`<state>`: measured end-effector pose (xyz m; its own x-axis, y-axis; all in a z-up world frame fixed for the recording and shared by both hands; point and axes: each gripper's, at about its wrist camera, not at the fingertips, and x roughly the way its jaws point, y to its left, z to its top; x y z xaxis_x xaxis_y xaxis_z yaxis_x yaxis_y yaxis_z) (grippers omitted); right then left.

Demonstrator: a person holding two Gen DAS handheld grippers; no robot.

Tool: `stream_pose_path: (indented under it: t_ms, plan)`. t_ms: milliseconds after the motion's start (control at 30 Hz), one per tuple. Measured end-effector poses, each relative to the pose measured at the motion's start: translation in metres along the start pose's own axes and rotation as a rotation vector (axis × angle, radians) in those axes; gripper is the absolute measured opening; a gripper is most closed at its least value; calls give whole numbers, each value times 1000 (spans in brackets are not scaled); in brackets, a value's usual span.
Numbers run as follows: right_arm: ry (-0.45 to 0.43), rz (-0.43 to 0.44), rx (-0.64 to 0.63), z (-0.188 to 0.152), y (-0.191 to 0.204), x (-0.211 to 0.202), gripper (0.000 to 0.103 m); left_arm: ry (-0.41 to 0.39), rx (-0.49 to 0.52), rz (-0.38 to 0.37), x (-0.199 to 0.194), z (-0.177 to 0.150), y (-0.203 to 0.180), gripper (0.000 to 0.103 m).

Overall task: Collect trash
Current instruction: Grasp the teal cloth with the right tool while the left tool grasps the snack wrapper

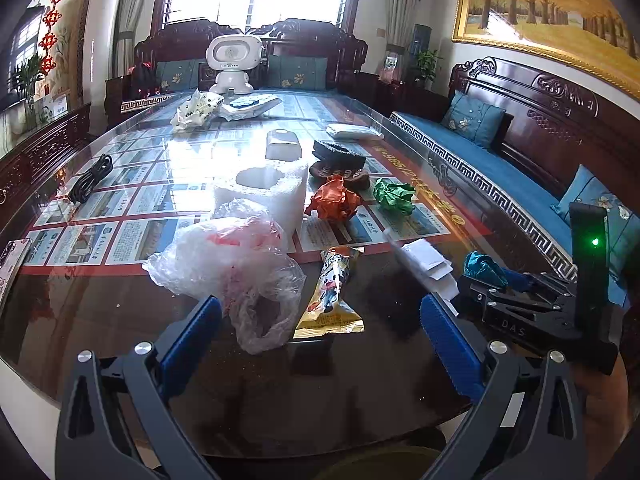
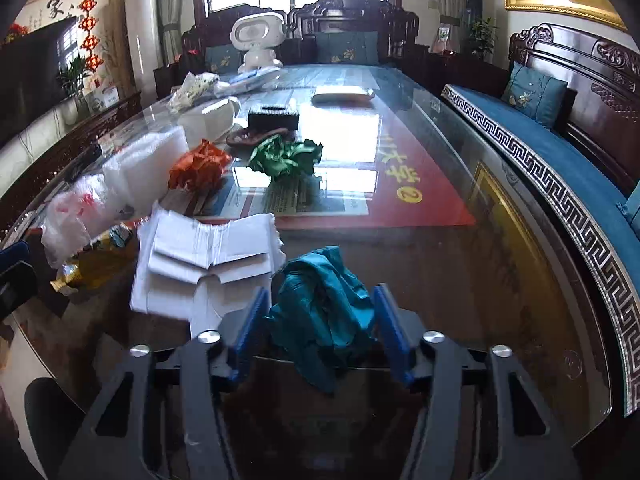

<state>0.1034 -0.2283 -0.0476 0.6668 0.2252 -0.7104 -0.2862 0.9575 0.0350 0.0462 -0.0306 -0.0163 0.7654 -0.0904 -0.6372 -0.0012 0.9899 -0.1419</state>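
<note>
My right gripper (image 2: 320,312) is shut on a crumpled teal paper (image 2: 320,304), pressed between both blue pads above the glass table (image 2: 460,280); it also shows in the left wrist view (image 1: 484,268). My left gripper (image 1: 320,312) is open and empty, its fingers on either side of a clear plastic bag (image 1: 236,264) and a yellow snack wrapper (image 1: 332,296). Orange (image 1: 334,200) and green (image 1: 394,196) crumpled papers lie farther back. Torn white paper (image 2: 208,256) lies left of the right gripper.
A white foam roll (image 1: 264,188), a dark tissue box (image 2: 273,118), a brown dish (image 1: 340,172), a black cable (image 1: 90,178) and a white toy robot (image 1: 234,64) stand on the table. A blue-cushioned wooden sofa (image 2: 560,152) runs along the right.
</note>
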Motion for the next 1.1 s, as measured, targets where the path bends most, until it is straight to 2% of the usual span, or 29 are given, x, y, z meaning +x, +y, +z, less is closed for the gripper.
stream_pose_path:
  t_ms: [67, 133, 367, 600, 667, 733, 967, 1100]
  plan:
    - [-5, 9, -12, 0, 0, -2, 37, -3, -4, -2, 0, 0, 0, 99]
    - [-26, 19, -13, -2, 1, -7, 34, -13, -10, -4, -2, 0, 2, 99]
    - [-137, 16, -5, 0, 0, -38, 33, -21, -34, 28, -2, 3, 15, 99]
    - [-176, 21, 8, 3, -2, -56, 34, -40, 24, -16, 4, 7, -5, 99]
    - [-175, 23, 11, 3, -3, -58, 34, -34, 52, -25, 9, 9, -11, 93]
    - [-178, 20, 14, 3, -5, -59, 34, -7, 87, -29, 18, 9, -16, 77]
    - [-179, 21, 30, -2, -11, -60, 34, 39, 73, -93, 34, 11, -11, 77]
    - [-182, 31, 33, -2, -8, -58, 35, 64, 39, -127, 42, 11, -1, 57]
